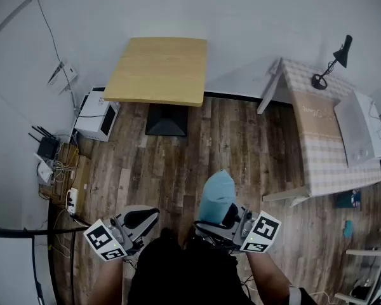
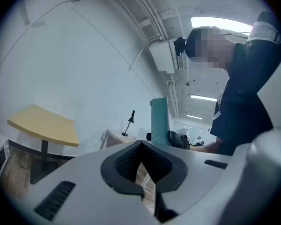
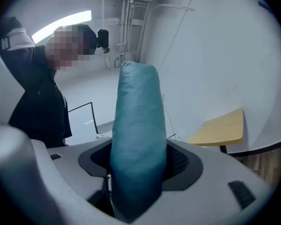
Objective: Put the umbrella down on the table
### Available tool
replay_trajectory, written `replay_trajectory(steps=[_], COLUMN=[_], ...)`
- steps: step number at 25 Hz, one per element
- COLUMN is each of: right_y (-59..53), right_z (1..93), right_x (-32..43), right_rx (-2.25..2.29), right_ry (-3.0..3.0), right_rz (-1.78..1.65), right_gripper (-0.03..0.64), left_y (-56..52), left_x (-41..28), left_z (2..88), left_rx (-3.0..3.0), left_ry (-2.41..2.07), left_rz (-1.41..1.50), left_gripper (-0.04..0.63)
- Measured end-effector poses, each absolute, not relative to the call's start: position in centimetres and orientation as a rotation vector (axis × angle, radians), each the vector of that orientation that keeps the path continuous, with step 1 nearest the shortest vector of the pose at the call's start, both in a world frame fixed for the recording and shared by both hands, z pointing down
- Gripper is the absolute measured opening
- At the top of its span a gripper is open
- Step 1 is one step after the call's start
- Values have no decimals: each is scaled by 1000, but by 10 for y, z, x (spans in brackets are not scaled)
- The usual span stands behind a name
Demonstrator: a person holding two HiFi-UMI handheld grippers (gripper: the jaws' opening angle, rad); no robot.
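Observation:
A folded teal umbrella [image 1: 217, 194] in its sleeve stands upright between the jaws of my right gripper [image 1: 227, 217], which is shut on it low on its body. In the right gripper view the umbrella [image 3: 138, 135] fills the middle and hides the gap of the gripper [image 3: 136, 184]. My left gripper [image 1: 146, 217] is held level beside it, shut and with nothing in it; its fingertips meet in the left gripper view [image 2: 146, 187], where the umbrella [image 2: 159, 121] shows to the right. A light wooden table [image 1: 159, 68] stands ahead by the wall, well away from both grippers.
A second table with a checked cloth [image 1: 333, 161] stands at the right, with a black desk lamp [image 1: 330, 61] and white sheets on it. A white box [image 1: 96, 114], a router [image 1: 47, 146] and cables lie by the left wall. Wooden floor [image 1: 228, 145] lies between me and the tables.

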State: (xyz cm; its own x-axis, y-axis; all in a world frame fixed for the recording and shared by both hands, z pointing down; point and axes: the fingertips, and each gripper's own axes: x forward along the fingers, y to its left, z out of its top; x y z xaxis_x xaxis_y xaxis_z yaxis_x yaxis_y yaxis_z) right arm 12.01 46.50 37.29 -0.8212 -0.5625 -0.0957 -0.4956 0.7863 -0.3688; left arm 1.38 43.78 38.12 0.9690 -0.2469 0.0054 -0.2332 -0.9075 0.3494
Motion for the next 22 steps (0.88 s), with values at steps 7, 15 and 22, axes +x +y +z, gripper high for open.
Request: replay_trajectory(steps=[7,15,22], right_y=[482,483,488], right_z=[369,373,373], right_x=[97,70,90], right_rx=[-836,-831,-875], right_ry=[2787,2840,2836], right_rz=[-527,-528,-534], right_gripper=[301,301,301], left_y=[457,453,454], left_x=[3,-34,-26], left_z=[361,366,360], left_rx=[2822,2795,2706], left_ry=[-330,-372,-346], left_rz=[-18,-59,-175], left_gripper=[8,8,8])
